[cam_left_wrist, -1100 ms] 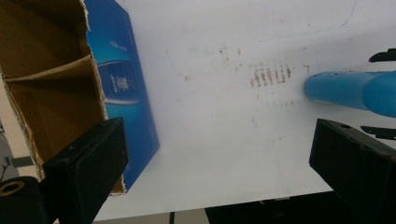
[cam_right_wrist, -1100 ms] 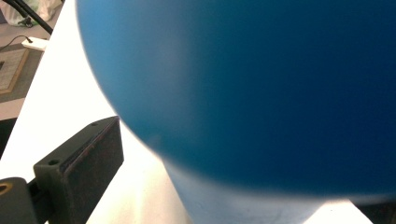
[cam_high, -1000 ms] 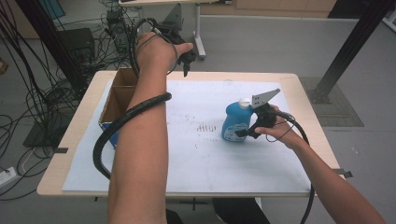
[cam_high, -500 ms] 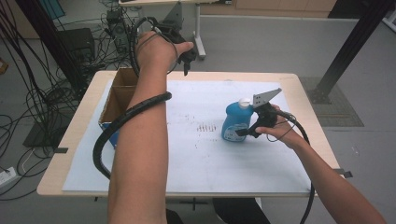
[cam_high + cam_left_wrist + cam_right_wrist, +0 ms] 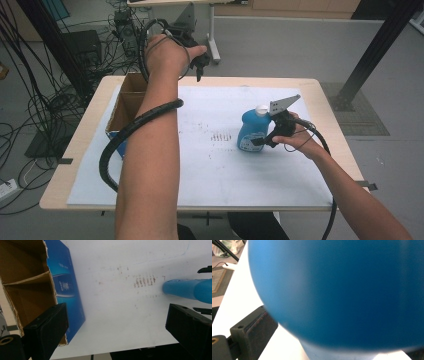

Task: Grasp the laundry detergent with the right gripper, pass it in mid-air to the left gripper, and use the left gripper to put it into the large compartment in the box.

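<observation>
We see right tool (image 5: 261, 141) clamped on upright blue bottle (image 5: 250, 131) | left tool (image 5: 199, 59) wide open, empty, raised above desk (image 5: 80, 150) | cardboard box (image 5: 126, 102) at left edge.

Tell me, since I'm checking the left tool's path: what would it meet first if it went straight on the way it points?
Probably the white sheet on the table, between the cardboard box and the blue bottle. The left tool is open, empty and aimed downward; depth is unclear.

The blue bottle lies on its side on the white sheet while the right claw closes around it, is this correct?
Not quite: the blue bottle stands upright on the white sheet, white cap on top, as the high view shows. The right claw does close around it.
</observation>
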`<state>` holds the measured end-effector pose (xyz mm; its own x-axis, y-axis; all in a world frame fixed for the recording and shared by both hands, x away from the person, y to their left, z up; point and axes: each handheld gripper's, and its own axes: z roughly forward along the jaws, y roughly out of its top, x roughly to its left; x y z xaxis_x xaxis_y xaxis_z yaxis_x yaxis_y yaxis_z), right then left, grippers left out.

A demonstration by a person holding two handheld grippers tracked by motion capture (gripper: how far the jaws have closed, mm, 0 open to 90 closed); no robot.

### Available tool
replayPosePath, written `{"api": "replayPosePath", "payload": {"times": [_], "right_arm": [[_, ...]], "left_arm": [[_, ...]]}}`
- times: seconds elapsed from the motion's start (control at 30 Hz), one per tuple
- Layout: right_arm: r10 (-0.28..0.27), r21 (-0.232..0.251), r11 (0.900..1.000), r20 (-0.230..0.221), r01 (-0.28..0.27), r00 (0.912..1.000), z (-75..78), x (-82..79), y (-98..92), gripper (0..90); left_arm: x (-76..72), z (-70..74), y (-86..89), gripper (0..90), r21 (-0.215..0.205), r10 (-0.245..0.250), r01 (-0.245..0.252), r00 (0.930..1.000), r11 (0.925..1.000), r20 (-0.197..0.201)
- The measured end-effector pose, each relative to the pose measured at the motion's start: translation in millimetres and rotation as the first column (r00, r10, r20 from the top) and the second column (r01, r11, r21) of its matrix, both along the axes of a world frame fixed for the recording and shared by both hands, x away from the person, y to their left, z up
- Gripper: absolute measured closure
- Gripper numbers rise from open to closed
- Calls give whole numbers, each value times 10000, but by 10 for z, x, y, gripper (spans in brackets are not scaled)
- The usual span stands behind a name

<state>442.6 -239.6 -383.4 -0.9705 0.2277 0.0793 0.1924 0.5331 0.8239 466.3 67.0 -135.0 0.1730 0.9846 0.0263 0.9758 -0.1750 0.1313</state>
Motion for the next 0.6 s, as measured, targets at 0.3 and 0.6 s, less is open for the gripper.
{"api": "replayPosePath", "payload": {"times": [0.3,0.6], "right_arm": [[-93,72,9999,20,93,10000,6,2,-15,19],[-114,26,9999,82,114,9999,0,0,3,21]], "left_arm": [[4,-4,-13,52,5,0,0,10000,10000,-6],[-1,8,10,52,33,2,-2,10000,10000,17]]}}
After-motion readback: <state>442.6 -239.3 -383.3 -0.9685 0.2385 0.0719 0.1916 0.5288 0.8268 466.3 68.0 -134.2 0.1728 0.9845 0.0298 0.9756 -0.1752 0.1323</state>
